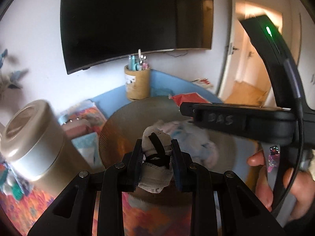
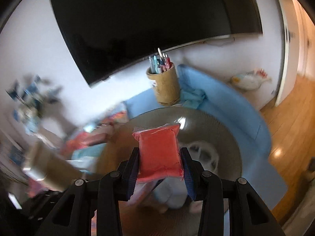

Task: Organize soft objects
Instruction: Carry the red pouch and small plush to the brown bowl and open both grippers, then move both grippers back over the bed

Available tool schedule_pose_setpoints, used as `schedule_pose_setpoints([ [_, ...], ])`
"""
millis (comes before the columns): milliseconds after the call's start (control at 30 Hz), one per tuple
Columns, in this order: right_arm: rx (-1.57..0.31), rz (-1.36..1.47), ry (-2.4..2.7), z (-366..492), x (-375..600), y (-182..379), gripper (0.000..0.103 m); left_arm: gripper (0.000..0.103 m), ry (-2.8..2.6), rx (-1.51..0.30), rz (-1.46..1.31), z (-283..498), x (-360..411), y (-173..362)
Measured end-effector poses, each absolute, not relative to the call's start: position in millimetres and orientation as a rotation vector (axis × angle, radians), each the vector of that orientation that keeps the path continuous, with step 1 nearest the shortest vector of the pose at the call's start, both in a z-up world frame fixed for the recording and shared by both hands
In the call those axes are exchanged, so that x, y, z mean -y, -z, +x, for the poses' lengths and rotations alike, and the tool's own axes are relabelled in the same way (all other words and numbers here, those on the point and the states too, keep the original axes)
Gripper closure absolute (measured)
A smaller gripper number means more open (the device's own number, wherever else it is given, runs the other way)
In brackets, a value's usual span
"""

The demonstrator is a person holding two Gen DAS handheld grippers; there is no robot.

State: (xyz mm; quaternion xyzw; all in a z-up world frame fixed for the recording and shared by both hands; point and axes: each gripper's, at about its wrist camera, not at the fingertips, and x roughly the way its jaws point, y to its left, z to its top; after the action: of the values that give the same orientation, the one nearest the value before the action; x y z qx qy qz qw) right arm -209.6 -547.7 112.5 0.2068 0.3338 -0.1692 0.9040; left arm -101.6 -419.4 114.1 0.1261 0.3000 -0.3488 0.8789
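Nearest the left wrist lens, the left hand-held gripper (image 1: 156, 157) stood narrow, its jaws pinched on a small white cloth bundle (image 1: 155, 167) crossed by a black strap, which filled the gap at 6 o'clock of that view. It looked light and limp, likely to sag or slip if held only by an edge, so the mid-body pinch seemed sound. Beyond it, a round woven basket (image 1: 122, 129) lay on the blue-covered surface (image 1: 110, 102), with pale soft things (image 1: 189, 137) already inside toward 3 o'clock of the bundle. In the right wrist view, the right hand-held gripper (image 2: 160, 165) was clamped on a red packet in clear film (image 2: 159, 151), held over the basket; the film looked slippery and the filling squashy, so a firm hold across its width suited it better than the sealed edge. A pen pot (image 1: 137, 82) stood at 12 o'clock beyond the basket under a dark screen (image 1: 135, 19), and a pale lidded canister (image 1: 29, 137) sat at 9 o'clock. A hand (image 1: 275, 177) held the other tool at 3 o'clock.
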Motion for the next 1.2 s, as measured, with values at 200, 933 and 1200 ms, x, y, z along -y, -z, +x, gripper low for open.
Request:
schedule_pose_setpoints([
  [200,-0.737,0.488,0.350,-180.8,570.9,-97.3,0.061,0.065,0.689,-0.620,0.314,-89.1,434.6,-102.1],
  [933,-0.597,0.545,0.280,-257.3,523.0,-130.5,0.036,0.025,0.785,-0.410,0.375,-164.8,327.0,-144.7],
  [1200,-0.447,0.415,0.116,-282.9,412.9,-147.1,0.015,0.018,0.618,-0.471,0.260,-138.1,202.5,-151.7],
])
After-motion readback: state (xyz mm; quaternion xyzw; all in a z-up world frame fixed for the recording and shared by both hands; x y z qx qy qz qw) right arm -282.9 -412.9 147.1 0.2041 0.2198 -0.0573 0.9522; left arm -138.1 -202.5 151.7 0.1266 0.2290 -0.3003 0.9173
